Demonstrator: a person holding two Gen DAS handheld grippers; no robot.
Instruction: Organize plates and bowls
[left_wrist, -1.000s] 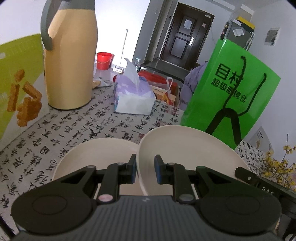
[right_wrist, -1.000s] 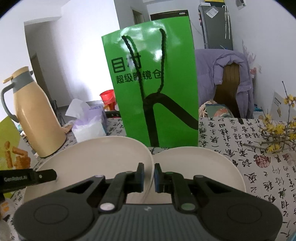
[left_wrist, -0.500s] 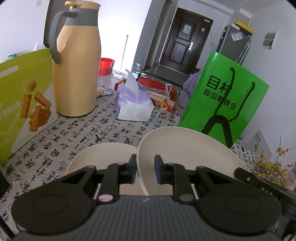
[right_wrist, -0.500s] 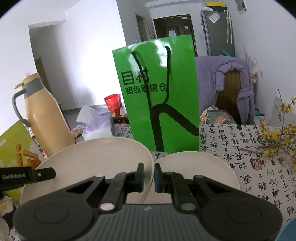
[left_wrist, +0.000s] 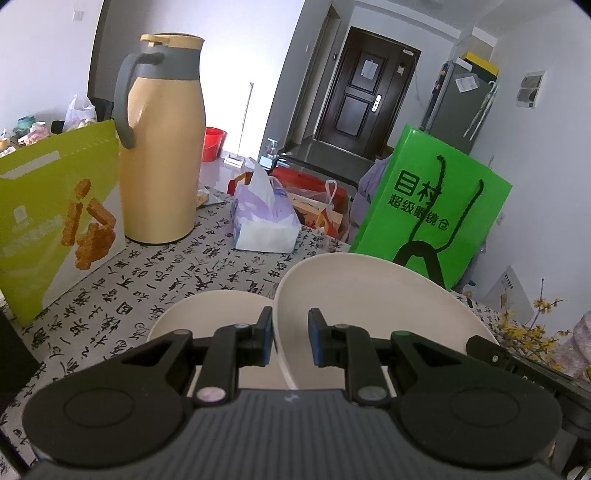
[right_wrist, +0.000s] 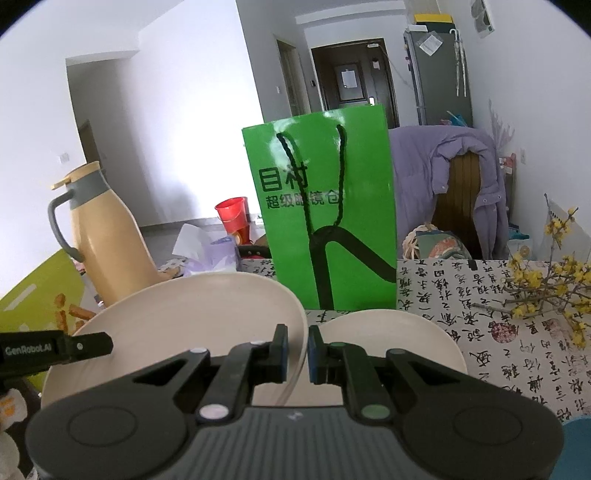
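Note:
Both grippers hold one large cream plate (left_wrist: 369, 295) above the table. My left gripper (left_wrist: 290, 341) is shut on the plate's left rim. In the right wrist view the same plate (right_wrist: 192, 314) spreads to the left, and my right gripper (right_wrist: 298, 354) is shut on its right rim. A second cream plate (left_wrist: 214, 314) lies flat on the calligraphy tablecloth below. It shows to the left of the held plate in the left wrist view. In the right wrist view this lower plate (right_wrist: 388, 332) shows to the right, partly hidden by the held plate and the fingers.
A tan thermos jug (left_wrist: 162, 147), a tissue pack (left_wrist: 264, 218) and a yellow-green box (left_wrist: 55, 214) stand at the left. A tall green paper bag (right_wrist: 325, 221) stands just behind the plates. Yellow flower twigs (right_wrist: 535, 284) lie at the right.
Both grippers have risen and drawn back with the plate held between them. The jug, bag and table sit lower and smaller in both views. The lower plate stays on the cloth.

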